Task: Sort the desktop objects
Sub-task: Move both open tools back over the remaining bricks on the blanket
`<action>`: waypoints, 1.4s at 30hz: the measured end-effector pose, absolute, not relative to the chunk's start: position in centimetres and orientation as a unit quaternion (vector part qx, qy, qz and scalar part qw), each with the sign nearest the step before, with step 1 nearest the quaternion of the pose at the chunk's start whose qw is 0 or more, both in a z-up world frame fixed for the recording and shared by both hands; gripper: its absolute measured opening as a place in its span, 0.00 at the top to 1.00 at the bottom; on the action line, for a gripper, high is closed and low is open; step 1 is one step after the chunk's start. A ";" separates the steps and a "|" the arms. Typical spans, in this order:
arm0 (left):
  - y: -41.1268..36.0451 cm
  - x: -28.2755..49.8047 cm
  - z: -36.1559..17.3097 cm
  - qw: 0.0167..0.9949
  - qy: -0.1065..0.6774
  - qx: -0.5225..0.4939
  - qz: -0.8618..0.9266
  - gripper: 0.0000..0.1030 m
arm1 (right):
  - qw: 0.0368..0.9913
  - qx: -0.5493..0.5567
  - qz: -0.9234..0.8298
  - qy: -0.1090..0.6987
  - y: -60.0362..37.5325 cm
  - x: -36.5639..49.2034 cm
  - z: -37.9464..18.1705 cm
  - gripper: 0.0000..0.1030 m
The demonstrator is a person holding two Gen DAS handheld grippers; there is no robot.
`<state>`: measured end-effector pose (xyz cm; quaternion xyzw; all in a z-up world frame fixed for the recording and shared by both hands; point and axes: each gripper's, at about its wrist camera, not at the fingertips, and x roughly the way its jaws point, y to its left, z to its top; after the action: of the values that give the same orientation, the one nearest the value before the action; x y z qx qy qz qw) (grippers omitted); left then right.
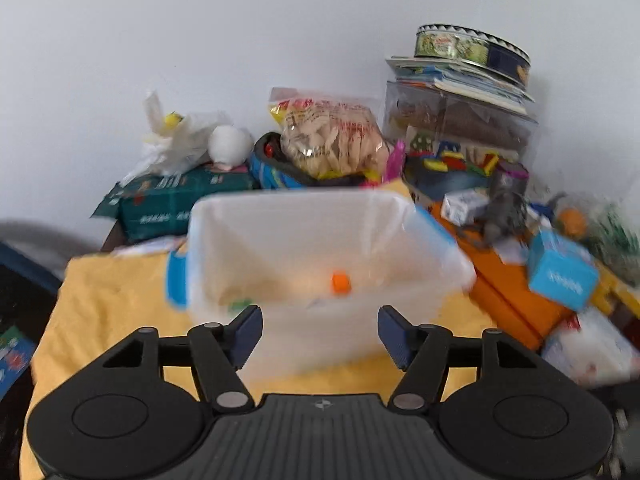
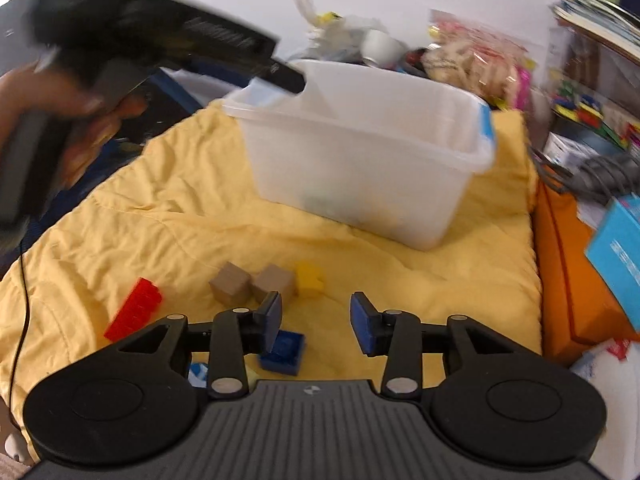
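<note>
The left gripper [image 1: 320, 334] hangs over the clear bin [image 1: 280, 240], jaws wide and empty. The right gripper [image 2: 315, 322] has jaws half open, empty, above a blue block [image 2: 285, 354].

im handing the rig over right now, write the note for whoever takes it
Left gripper: open, empty, at the clear plastic bin.
Right gripper: open, empty, over the blue brick.
Done: an orange piece lies in the bin.
Left on the yellow cloth: red brick, two tan cubes, yellow brick, blue brick.
</note>
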<state>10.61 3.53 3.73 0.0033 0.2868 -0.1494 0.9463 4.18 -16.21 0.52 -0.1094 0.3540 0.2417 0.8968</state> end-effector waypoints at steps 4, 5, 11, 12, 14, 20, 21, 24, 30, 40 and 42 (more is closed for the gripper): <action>4.0 6.4 1.7 0.937 0.319 0.040 -0.134 0.35 | 0.888 -0.127 0.272 0.348 -14.5 3.8 0.5 0.56; 4.1 5.5 1.2 0.936 0.324 0.046 -0.131 0.35 | 0.886 -0.131 0.278 0.348 -14.1 3.7 0.4 0.55; 4.1 1.5 -1.4 0.924 0.361 -0.001 -0.121 0.35 | 0.874 -0.176 0.284 0.352 -13.0 2.5 -0.7 0.50; 3.8 1.2 -1.8 0.923 0.366 -0.005 -0.119 0.35 | 0.871 -0.177 0.286 0.358 -13.1 2.4 -1.0 0.50; 3.3 0.4 -2.2 0.921 0.371 -0.005 -0.116 0.35 | 0.864 -0.173 0.289 0.374 -13.4 2.3 -1.7 0.50; 3.1 -1.6 -3.7 0.917 0.389 -0.016 -0.087 0.35 | 0.844 -0.202 0.296 0.400 -12.8 2.1 -3.4 0.50; 3.3 -1.9 -3.9 0.917 0.391 -0.019 -0.081 0.35 | 0.841 -0.204 0.300 0.402 -12.7 1.9 -3.6 0.50; 3.8 -2.8 -4.3 0.917 0.393 -0.032 -0.065 0.35 | 0.835 -0.215 0.312 0.400 -12.1 1.3 -4.1 0.50; 3.7 -4.2 -4.6 0.919 0.390 -0.038 -0.050 0.35 | 0.821 -0.240 0.326 0.402 -11.1 0.4 -5.1 0.45; 3.9 -4.2 -4.5 0.919 0.388 -0.043 -0.051 0.35 | 0.830 -0.234 0.312 0.399 -12.1 1.1 -4.9 0.44; 3.8 -4.0 -4.5 0.919 0.389 -0.041 -0.053 0.35 | 0.830 -0.234 0.306 0.404 -12.5 1.5 -5.1 0.44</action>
<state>-4.00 3.78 -4.46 -0.0409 0.3886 -0.0526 0.9190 1.48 -12.52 -5.12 -0.2336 0.4039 0.3063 0.8297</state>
